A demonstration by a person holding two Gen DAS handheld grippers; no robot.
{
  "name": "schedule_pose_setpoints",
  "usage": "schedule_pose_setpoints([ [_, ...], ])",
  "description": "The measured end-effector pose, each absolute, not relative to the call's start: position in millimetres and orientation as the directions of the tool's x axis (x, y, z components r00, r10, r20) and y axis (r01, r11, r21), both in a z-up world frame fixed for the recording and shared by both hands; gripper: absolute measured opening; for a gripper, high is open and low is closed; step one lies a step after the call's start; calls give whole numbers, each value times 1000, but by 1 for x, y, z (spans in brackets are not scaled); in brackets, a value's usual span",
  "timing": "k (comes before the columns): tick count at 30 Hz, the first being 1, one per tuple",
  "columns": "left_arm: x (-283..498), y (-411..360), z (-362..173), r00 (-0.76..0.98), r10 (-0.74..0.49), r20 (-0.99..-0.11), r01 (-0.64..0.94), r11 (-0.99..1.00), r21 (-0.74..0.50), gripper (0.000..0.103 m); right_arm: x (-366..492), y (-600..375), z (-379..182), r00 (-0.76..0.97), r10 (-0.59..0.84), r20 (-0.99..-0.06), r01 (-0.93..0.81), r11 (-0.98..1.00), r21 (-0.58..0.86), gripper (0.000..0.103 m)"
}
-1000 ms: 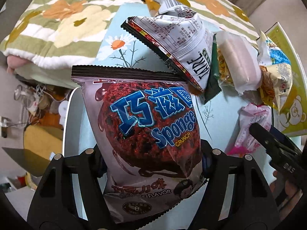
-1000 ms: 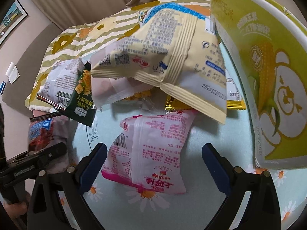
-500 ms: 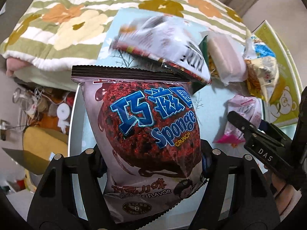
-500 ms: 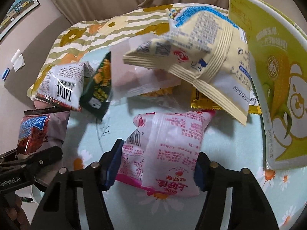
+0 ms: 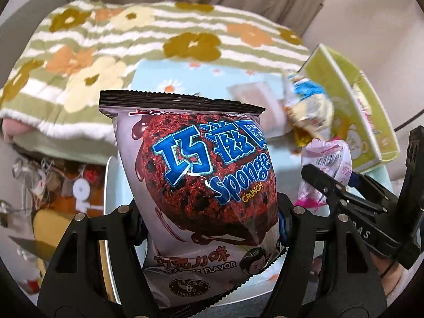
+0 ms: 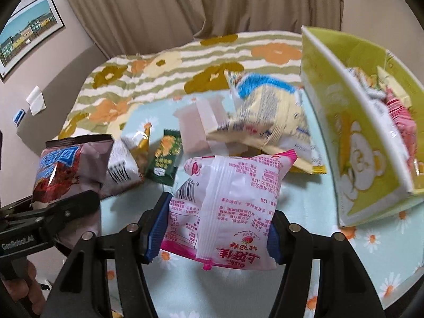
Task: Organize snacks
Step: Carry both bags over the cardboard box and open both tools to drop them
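A brown-and-pink Sponge Crunch chocolate bag stands upright in my left gripper, which is shut on its lower half; the same bag shows at the left of the right wrist view. My right gripper is shut on a pink-and-white strawberry snack bag, held above the cloth, its blue pads pressing both sides. That pink bag also appears at the right of the left wrist view. A yellow-green carton with a bear print stands open at the right, with several packs inside.
Loose snacks lie on the daisy-print cloth: a yellow-and-blue bag, a pale pack, a dark green pack, a white barcoded bag. A striped flower blanket lies behind. Clutter sits below the table's left edge.
My right gripper closed on the pink bag and lifted it off the cloth. Both grippers rose, and the snack pile and carton now look farther away.
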State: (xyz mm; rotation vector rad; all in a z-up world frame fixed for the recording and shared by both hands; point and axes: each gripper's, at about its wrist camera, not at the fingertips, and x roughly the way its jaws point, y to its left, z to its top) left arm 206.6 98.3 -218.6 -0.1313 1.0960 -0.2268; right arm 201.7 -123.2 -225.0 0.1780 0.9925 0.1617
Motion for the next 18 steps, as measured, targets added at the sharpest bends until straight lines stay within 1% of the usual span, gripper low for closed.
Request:
schedule_pose_setpoints([
  [4, 208, 89, -198, 462, -293, -837, 162, 956, -245, 67, 191, -133, -194, 575, 206, -792, -49, 975, 218, 58],
  [10, 218, 60, -159, 503, -343, -793, 233, 938, -257, 67, 185, -163, -150, 633, 213, -744, -48, 970, 238, 58],
  [14, 225, 29, -136, 527, -365, -767, 270, 928, -255, 67, 187, -197, -130, 662, 212, -718, -35, 967, 254, 58],
  [18, 232, -17, -117, 546, -386, -744, 298, 919, -258, 67, 188, -244, -116, 682, 195, -705, -22, 969, 248, 58],
])
